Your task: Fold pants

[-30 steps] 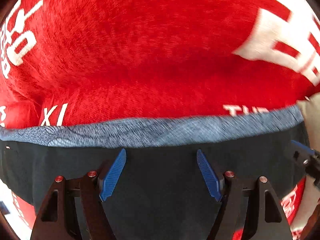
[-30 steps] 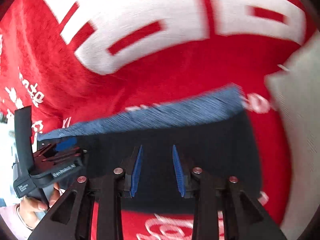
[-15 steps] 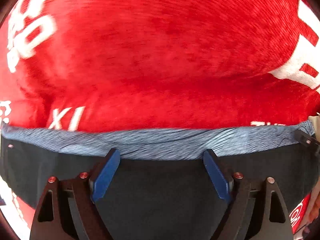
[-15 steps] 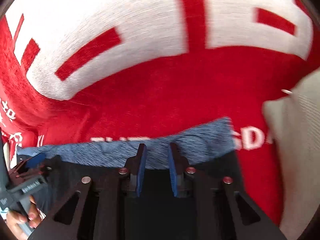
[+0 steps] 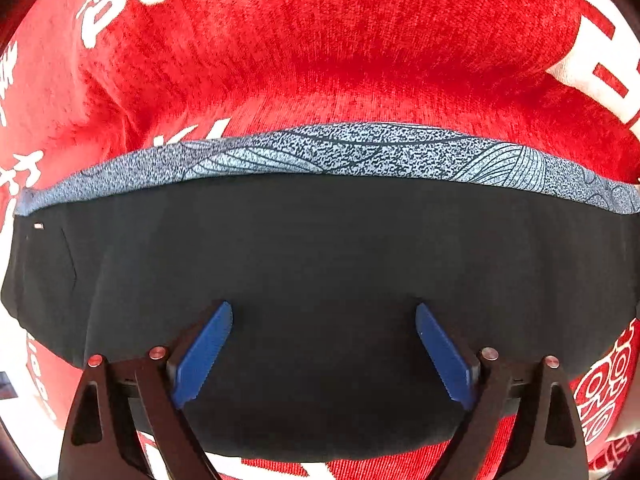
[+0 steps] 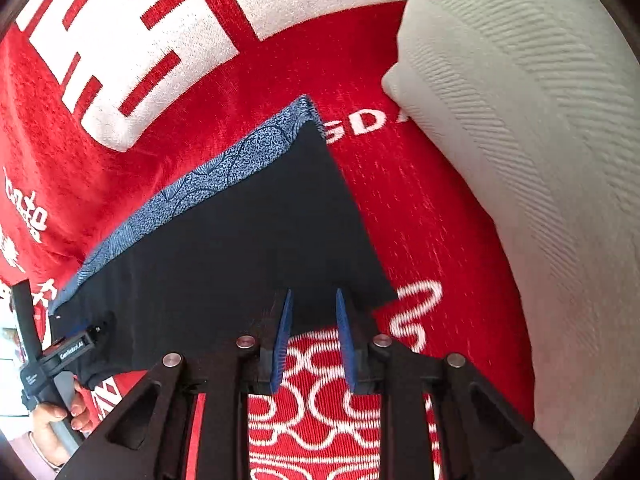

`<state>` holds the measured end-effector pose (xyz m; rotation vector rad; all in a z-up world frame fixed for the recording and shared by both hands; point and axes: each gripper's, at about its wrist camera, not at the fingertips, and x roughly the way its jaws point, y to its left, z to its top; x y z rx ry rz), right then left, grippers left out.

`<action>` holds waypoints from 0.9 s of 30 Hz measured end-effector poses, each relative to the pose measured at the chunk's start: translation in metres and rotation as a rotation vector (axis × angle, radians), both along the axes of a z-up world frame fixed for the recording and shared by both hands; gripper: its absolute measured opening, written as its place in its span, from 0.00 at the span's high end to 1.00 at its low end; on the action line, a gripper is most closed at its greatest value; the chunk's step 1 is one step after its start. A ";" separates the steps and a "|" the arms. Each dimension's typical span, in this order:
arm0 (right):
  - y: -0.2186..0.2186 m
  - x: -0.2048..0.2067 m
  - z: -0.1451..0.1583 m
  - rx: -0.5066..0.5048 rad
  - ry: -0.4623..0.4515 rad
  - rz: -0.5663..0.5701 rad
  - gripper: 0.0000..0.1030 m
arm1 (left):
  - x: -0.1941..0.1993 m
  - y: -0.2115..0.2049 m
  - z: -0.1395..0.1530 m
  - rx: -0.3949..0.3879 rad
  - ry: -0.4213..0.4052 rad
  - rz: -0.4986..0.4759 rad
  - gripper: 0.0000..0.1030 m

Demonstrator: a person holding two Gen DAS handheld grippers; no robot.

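The black pants (image 5: 320, 264) lie folded flat on a red blanket, with a blue-grey patterned waistband (image 5: 340, 152) along the far edge. They also show in the right wrist view (image 6: 240, 240). My left gripper (image 5: 323, 320) is open and empty, its blue fingers spread over the near part of the pants. My right gripper (image 6: 312, 304) is open with a narrow gap, empty, at the near right corner of the pants. The left gripper's body and the hand holding it show at the left in the right wrist view (image 6: 56, 356).
The red blanket (image 5: 320, 40) with white lettering covers the surface under the pants. A white ribbed cushion (image 6: 520, 140) lies to the right of the pants.
Both grippers have pulled back toward me, away from the waistband. More of the black pants now shows in front of each. The right gripper's gap has widened slightly.
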<state>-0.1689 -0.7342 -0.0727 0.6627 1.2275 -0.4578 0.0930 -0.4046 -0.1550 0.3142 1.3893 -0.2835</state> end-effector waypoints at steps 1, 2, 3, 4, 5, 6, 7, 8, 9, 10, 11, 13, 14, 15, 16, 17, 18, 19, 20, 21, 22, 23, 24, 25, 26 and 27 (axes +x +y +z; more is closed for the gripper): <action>0.008 0.004 0.001 0.003 0.006 -0.006 0.74 | -0.001 -0.002 0.003 0.010 -0.006 -0.009 0.08; 0.015 0.008 0.002 0.008 0.013 -0.011 0.74 | 0.000 -0.007 0.009 0.019 -0.010 -0.014 0.08; 0.020 0.009 0.003 0.015 0.018 -0.018 0.74 | 0.000 -0.008 0.013 0.027 -0.010 -0.015 0.08; 0.025 0.009 0.005 0.025 0.016 -0.021 0.74 | -0.003 -0.009 0.018 0.030 -0.007 -0.016 0.08; 0.027 0.004 0.010 0.035 0.011 -0.020 0.74 | -0.005 -0.007 0.021 0.030 -0.006 -0.015 0.08; 0.030 0.004 0.016 0.045 0.008 -0.012 0.71 | -0.005 -0.011 0.027 0.029 -0.005 -0.012 0.08; 0.034 0.005 0.021 0.049 0.011 -0.001 0.69 | -0.006 -0.011 0.030 0.026 -0.004 -0.007 0.08; 0.042 0.014 0.015 0.053 0.016 0.012 0.67 | -0.004 -0.004 0.031 0.022 -0.004 -0.001 0.08; 0.050 0.016 0.016 0.057 0.021 0.030 0.67 | -0.005 0.003 0.034 0.017 -0.007 0.007 0.08; 0.056 0.022 0.013 0.060 0.025 0.042 0.67 | -0.005 0.009 0.037 0.016 -0.012 0.014 0.08; 0.060 0.023 0.014 0.062 0.027 0.051 0.67 | -0.002 0.015 0.038 0.015 -0.016 0.020 0.08; 0.073 0.028 0.016 0.063 0.026 0.067 0.66 | 0.010 0.040 0.036 0.008 -0.031 0.030 0.08; 0.081 0.031 0.017 0.063 0.025 0.076 0.66 | 0.017 0.048 0.038 0.006 -0.045 0.033 0.08; 0.088 0.036 0.015 0.063 0.024 0.081 0.66 | 0.026 0.059 0.040 0.009 -0.064 0.037 0.08; 0.096 0.041 0.015 0.064 0.019 0.089 0.66 | 0.032 0.068 0.041 0.015 -0.076 0.043 0.08; 0.106 0.047 0.015 0.065 0.013 0.099 0.66 | 0.036 0.077 0.041 0.020 -0.084 0.051 0.08; 0.115 0.054 0.014 0.067 0.008 0.111 0.66 | 0.047 0.094 0.042 0.029 -0.092 0.072 0.08; 0.127 0.060 0.015 0.071 0.002 0.126 0.66 | 0.050 0.102 0.044 0.033 -0.094 0.087 0.08; 0.138 0.068 0.014 0.075 -0.003 0.141 0.66 | 0.061 0.122 0.046 0.040 -0.098 0.110 0.08; 0.151 0.077 0.013 0.082 -0.007 0.160 0.66 | 0.067 0.136 0.047 0.048 -0.104 0.124 0.08; 0.165 0.087 0.012 0.089 -0.011 0.183 0.66 | 0.076 0.155 0.048 0.063 -0.115 0.140 0.08; 0.182 0.099 0.012 0.094 -0.020 0.207 0.66 | 0.085 0.173 0.048 0.078 -0.124 0.155 0.08; 0.194 0.109 0.010 0.097 -0.028 0.223 0.66 | 0.091 0.191 0.051 0.089 -0.129 0.168 0.08; 0.208 0.122 0.008 0.099 -0.035 0.245 0.66 | 0.100 0.209 0.051 0.101 -0.134 0.187 0.08; 0.220 0.135 0.006 0.098 -0.040 0.262 0.66 | 0.111 0.226 0.049 0.106 -0.135 0.205 0.08; 0.228 0.145 0.005 0.099 -0.046 0.272 0.66 | 0.119 0.238 0.045 0.110 -0.132 0.217 0.08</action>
